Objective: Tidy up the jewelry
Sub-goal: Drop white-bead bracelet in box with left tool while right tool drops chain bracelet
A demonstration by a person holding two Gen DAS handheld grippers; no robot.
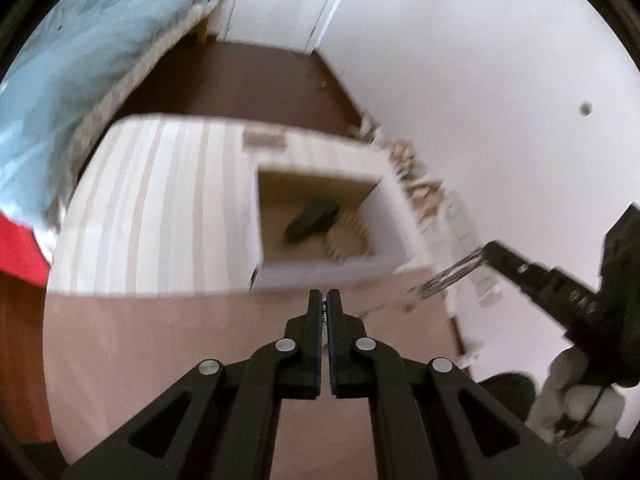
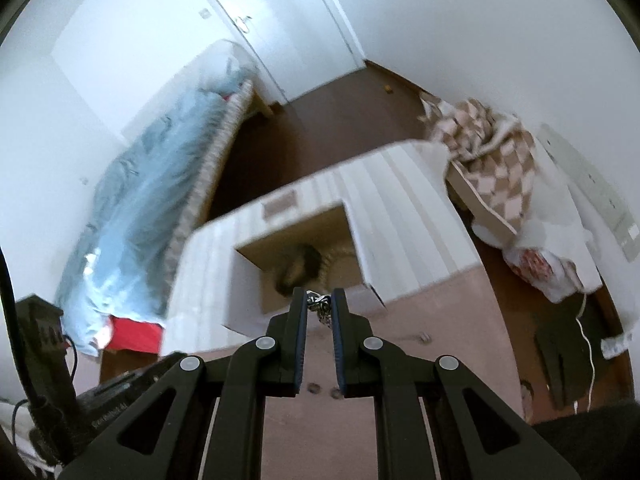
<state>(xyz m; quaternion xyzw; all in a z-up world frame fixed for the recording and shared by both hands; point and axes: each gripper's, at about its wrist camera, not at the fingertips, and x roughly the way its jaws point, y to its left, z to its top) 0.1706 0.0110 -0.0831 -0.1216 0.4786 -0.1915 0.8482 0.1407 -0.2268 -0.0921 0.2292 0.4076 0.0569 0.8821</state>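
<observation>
An open cardboard box (image 1: 320, 264) (image 2: 248, 276) sits on a pink and striped surface. Inside it lie a dark item (image 1: 310, 222) (image 2: 298, 268) and a pale beaded bracelet (image 1: 348, 236) (image 2: 338, 258). My right gripper (image 2: 319, 306) is shut on a silver chain (image 2: 320, 306), held just in front of the box; in the left wrist view that chain (image 1: 452, 278) hangs from the right gripper (image 1: 486, 252) to the right of the box. My left gripper (image 1: 324, 298) is shut near the box's front wall, with a thin glint between its tips.
A bed with a blue cover (image 2: 132, 200) stands on the left over a brown floor (image 2: 340, 116). A checkered blanket (image 2: 484, 148) lies at the right. Two small studs (image 2: 324, 390) and another small piece (image 2: 424, 337) lie on the pink surface (image 1: 180, 340).
</observation>
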